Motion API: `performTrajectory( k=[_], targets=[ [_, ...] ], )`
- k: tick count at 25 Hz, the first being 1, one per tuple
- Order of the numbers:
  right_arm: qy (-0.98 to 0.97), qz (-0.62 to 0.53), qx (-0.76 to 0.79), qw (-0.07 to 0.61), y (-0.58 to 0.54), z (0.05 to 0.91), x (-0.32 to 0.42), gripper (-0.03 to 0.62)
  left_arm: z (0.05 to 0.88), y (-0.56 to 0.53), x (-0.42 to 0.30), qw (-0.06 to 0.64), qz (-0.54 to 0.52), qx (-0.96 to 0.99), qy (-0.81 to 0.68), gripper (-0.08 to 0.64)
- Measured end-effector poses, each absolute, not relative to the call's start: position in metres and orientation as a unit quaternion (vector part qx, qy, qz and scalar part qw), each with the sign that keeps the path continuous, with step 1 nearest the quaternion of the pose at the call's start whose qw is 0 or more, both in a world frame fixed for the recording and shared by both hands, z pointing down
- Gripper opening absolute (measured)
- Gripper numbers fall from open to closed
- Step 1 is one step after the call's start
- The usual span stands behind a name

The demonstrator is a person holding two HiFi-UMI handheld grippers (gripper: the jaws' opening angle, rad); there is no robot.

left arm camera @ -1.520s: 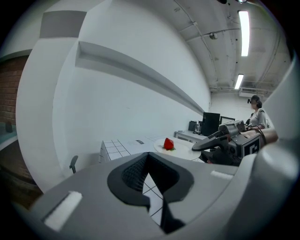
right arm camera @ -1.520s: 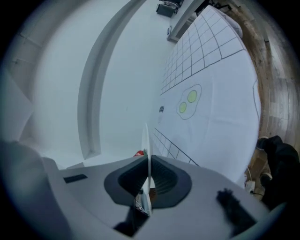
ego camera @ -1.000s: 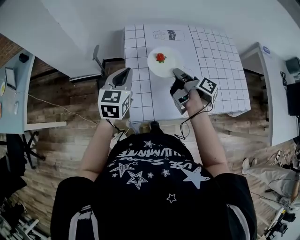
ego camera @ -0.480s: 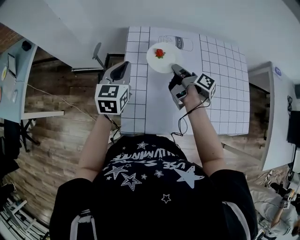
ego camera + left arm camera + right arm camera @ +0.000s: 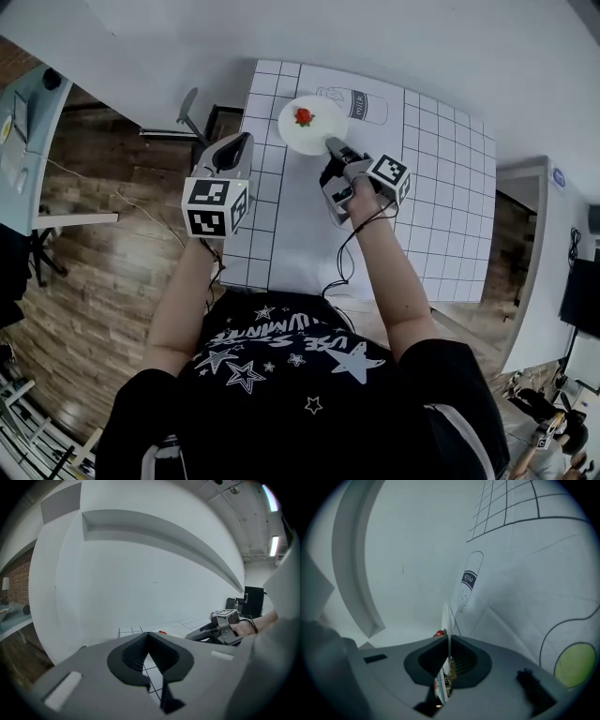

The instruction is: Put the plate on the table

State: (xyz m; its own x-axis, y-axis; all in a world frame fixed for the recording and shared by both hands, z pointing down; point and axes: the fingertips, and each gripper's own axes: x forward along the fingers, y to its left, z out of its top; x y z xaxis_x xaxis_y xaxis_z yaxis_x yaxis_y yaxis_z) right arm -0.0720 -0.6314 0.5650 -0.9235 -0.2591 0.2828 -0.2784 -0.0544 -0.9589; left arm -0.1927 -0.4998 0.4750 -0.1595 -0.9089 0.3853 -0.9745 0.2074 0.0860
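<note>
A white plate (image 5: 306, 125) with a red strawberry (image 5: 303, 116) on it hangs over the far part of the white gridded table (image 5: 441, 225). My right gripper (image 5: 330, 146) is shut on the plate's near right rim. In the right gripper view the plate (image 5: 446, 620) shows edge-on between the closed jaws, with the strawberry (image 5: 438, 633) just left of it. My left gripper (image 5: 239, 145) hovers at the table's left edge, jaws together and holding nothing. The left gripper view looks along its shut gripper (image 5: 149, 641) toward the right gripper (image 5: 224, 627).
A milk-bottle outline (image 5: 356, 105) is printed on the table behind the plate. A green printed circle (image 5: 574, 664) shows at the right in the right gripper view. White walls stand beyond the table. Wooden floor (image 5: 103, 253) and a side desk (image 5: 23, 141) lie to the left.
The right gripper has carried the plate with the strawberry farther out over the table, toward the milk outline. The left gripper stayed beside the table's left edge.
</note>
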Motion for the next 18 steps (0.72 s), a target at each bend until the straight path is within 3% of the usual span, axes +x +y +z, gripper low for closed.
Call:
performTrajectory(
  k=[18],
  targets=[
    [-0.693,0.682,0.220,0.074,-0.635,0.615,-0.103,0.018,0.503,-0.508,-0.208,0.208,0.083,0.603,-0.766,0.009]
  ],
)
